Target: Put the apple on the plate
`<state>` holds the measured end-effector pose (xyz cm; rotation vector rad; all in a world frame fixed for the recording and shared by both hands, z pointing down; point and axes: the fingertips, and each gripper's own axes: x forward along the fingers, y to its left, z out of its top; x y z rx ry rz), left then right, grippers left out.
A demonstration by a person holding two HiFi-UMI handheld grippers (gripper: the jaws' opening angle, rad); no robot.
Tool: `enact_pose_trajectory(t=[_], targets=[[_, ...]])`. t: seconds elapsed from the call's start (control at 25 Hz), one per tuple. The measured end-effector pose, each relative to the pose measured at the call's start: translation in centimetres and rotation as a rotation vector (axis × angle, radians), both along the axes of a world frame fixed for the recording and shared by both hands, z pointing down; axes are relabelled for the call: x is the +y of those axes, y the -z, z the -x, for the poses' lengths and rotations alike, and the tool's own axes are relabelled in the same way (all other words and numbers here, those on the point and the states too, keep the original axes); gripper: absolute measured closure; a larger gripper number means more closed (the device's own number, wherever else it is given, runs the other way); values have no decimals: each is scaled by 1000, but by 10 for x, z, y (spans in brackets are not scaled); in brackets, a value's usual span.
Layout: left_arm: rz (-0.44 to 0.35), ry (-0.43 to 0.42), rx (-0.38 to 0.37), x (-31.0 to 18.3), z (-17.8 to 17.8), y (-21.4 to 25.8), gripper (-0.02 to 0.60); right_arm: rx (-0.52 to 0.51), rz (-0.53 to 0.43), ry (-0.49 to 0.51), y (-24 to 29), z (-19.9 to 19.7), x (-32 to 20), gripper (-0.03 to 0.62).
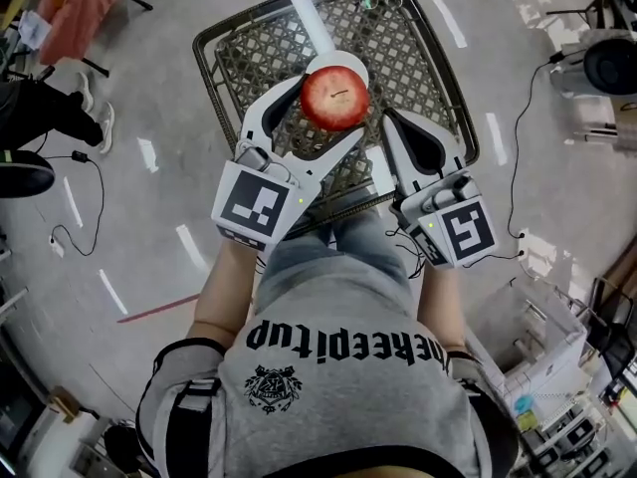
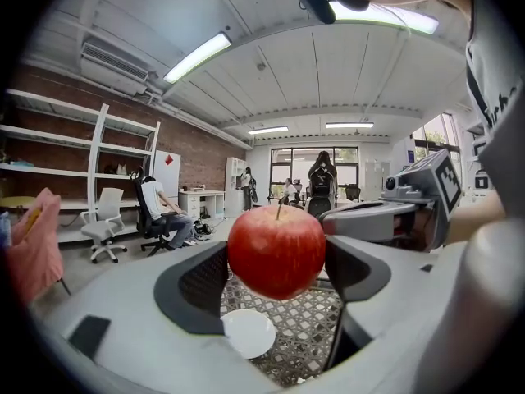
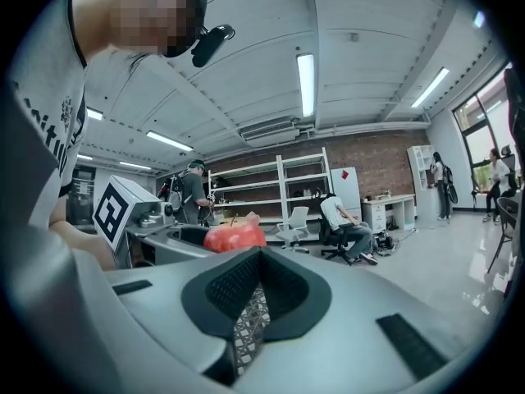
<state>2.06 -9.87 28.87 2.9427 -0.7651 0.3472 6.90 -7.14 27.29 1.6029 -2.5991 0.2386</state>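
Left gripper (image 1: 330, 108): jaws clamped on the apple (image 2: 276, 251), one pad against each side, stem up. The apple is red and held in the air over the mesh table (image 1: 403, 48), resting on nothing.

Plate (image 2: 248, 332): white, lies on the mesh. In the left gripper view it shows below the apple and a little to its left, with open mesh between them. The apple is not on the plate.

Right gripper (image 3: 256, 263): jaws closed together with nothing between the pads; only a thin slit shows, with mesh seen through it. It is held just beside the left gripper, on the apple's right, and does not touch the apple.
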Motion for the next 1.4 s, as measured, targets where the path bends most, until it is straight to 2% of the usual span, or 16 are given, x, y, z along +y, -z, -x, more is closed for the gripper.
enact_pose_trajectory(t=[0.4,0.96,1.08,1.4], targets=[[55,36,-24,-34,-7,-26,175,-11,45,37,-22,-7,-39,586],[69,70,-55,-47,-11,-38,175,-33,112,73,-33,-11,-57,586],[96,90,-64,-51,-7,-47,175,-34,128,82,-38,-7,-62,586],[85,99,-110,-64,-9,-73,175,-38,167,91,-53,-10,-76,586]])
